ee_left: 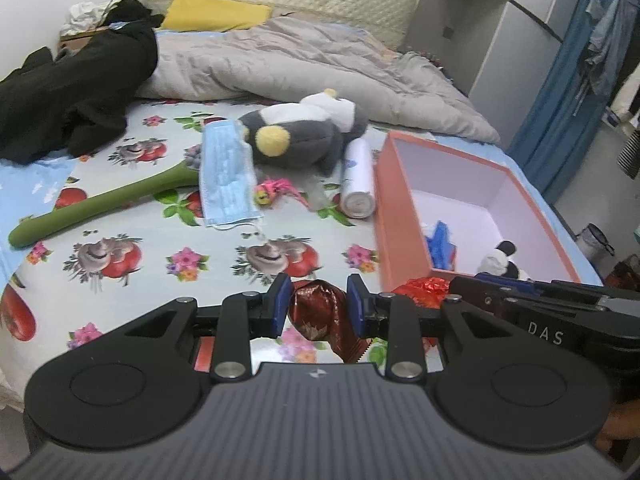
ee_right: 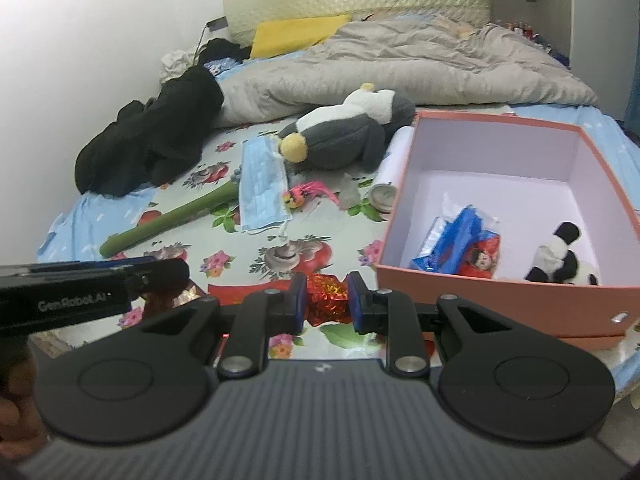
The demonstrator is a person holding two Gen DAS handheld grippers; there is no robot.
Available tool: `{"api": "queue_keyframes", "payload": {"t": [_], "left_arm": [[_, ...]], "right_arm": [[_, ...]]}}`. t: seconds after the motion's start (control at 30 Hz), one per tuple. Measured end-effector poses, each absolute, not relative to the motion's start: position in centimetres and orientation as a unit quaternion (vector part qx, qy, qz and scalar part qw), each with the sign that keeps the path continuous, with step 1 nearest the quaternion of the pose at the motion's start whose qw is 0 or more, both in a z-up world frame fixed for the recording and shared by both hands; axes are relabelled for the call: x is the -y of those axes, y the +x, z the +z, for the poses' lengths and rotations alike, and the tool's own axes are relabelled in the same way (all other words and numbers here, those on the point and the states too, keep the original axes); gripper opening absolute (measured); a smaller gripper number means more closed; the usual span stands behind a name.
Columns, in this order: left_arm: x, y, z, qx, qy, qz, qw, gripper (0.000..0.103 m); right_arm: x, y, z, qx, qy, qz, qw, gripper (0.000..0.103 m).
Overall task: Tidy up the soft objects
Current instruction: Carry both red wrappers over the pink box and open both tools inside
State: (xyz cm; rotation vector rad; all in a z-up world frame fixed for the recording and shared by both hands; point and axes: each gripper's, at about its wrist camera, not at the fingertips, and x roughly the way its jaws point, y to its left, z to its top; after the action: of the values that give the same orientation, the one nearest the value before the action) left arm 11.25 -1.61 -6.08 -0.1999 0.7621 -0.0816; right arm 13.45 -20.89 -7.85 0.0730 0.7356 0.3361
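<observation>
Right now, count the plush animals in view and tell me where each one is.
2. The grey penguin plush lies on the bed sheet beside the face mask, behind the box. The small panda plush sits inside the orange box, near its front right corner. Others may be hidden under the bedding.

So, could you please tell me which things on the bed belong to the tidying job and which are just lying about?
Job:
- red foil wrapper, gripped by left gripper and right gripper
- orange box
- penguin plush
- face mask
- panda plush, tissue pack, both in the box

Lying about:
- grey duvet
- black clothes
- yellow pillow
</observation>
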Motion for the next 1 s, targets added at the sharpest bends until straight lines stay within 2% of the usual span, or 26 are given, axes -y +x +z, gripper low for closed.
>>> {"api": "queue_keyframes", "payload": {"t": [0.67, 1.0], "left_arm": [[11.1, 12.8, -3.5, -0.348, -0.062, -0.146, 0.924, 0.036], [15.3, 16.1, -4.6, -0.373, -0.041, -0.170, 0.911, 0.036]], "right_arm": [[30.3, 10.2, -5.3, -0.322, 0.056, 0.065, 0.943, 0.026], [33.6, 11.8, -6.5, -0.332, 0.086, 0.045, 0.938, 0.025]]}}
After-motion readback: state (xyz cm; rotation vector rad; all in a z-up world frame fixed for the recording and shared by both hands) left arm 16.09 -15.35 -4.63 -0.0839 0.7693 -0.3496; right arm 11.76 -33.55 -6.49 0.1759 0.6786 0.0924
